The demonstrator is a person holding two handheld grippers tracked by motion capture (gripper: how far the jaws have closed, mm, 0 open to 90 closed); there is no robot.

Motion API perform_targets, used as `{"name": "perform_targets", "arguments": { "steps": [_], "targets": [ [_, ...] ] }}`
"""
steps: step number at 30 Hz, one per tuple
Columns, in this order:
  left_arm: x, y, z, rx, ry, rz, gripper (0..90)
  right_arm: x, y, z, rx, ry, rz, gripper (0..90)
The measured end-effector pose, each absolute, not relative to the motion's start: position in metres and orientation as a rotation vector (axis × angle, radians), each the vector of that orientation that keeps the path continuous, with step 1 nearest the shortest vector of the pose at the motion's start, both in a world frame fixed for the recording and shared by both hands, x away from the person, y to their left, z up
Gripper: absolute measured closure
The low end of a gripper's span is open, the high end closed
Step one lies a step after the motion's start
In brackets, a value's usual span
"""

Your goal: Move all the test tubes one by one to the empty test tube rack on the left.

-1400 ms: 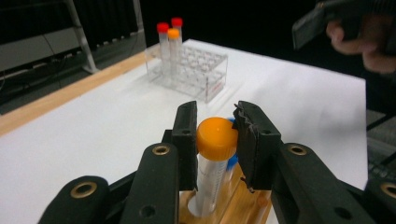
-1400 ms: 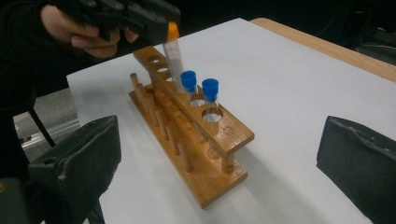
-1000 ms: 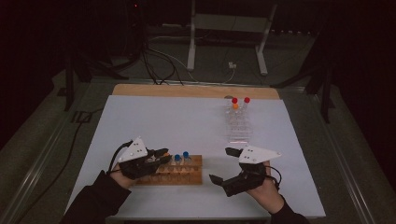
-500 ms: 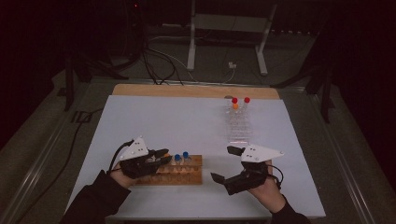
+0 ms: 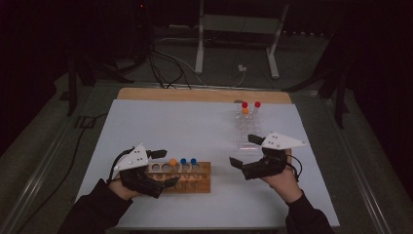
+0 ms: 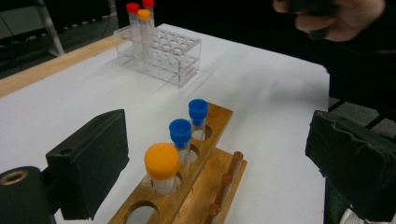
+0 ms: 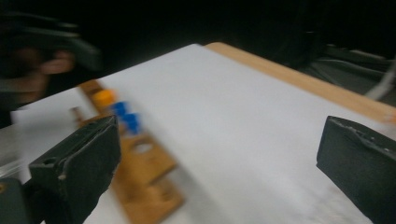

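From above, the left claw (image 5: 164, 168) sits released at the left end of the wooden tube rack (image 5: 195, 176) near the front of the white bench (image 5: 185, 126), its jaws just opened and set either side of the orange-capped tube (image 5: 172, 162), while the right claw (image 5: 243, 151) hovers released between that rack and the clear plastic rack (image 5: 246, 131) farther back. In the left gripper view the orange-capped tube (image 6: 161, 163) stands upright in the rack, untouched between the wide jaws, with two blue-capped tubes (image 6: 180, 133) just behind it and the clear rack (image 6: 161, 53) with red and orange caps far off. The right gripper view, blurred, shows wide jaws over bare bench, the wooden rack (image 7: 140, 172) off to the left.
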State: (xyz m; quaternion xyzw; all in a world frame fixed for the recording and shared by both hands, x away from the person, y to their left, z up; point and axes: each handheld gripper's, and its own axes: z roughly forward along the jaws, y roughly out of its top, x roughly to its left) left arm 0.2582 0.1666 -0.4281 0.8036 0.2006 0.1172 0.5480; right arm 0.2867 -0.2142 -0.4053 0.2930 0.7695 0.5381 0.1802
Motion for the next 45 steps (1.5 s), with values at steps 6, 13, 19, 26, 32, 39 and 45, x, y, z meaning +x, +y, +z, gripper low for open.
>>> {"name": "perform_targets", "arguments": {
  "steps": [6, 13, 19, 26, 32, 39, 45],
  "targets": [
    [0.256, 0.171, -0.424, 1.888, 0.475, 0.289, 2.9, 0.326, -0.229, -0.416, 0.916, 2.133, 1.438, 4.8],
    [0.256, 0.175, -0.425, 1.876, 0.494, 0.293, 2.8, 0.371, -0.242, -0.432, 1.036, 2.122, 1.319, 20.2],
    [0.257, 0.178, -0.424, 1.868, 0.502, 0.303, 2.8, 0.399, -0.245, -0.442, 1.086, 2.138, 1.235, 43.8],
    [0.256, 0.179, -0.423, 1.865, 0.5, 0.306, 2.8, 0.424, -0.247, -0.45, 1.129, 2.144, 1.147, 55.4],
    [0.257, 0.179, -0.424, 1.871, 0.502, 0.295, 2.8, 0.438, -0.243, -0.455, 1.142, 2.166, 1.092, 62.1],
    [0.257, 0.178, -0.425, 1.874, 0.498, 0.298, 2.8, 0.45, -0.237, -0.461, 1.179, 2.187, 1.053, 66.3],
    [0.258, 0.178, -0.427, 1.874, 0.506, 0.294, 2.8, 0.455, -0.234, -0.463, 1.176, 2.198, 1.033, 71.1]
  ]
}}
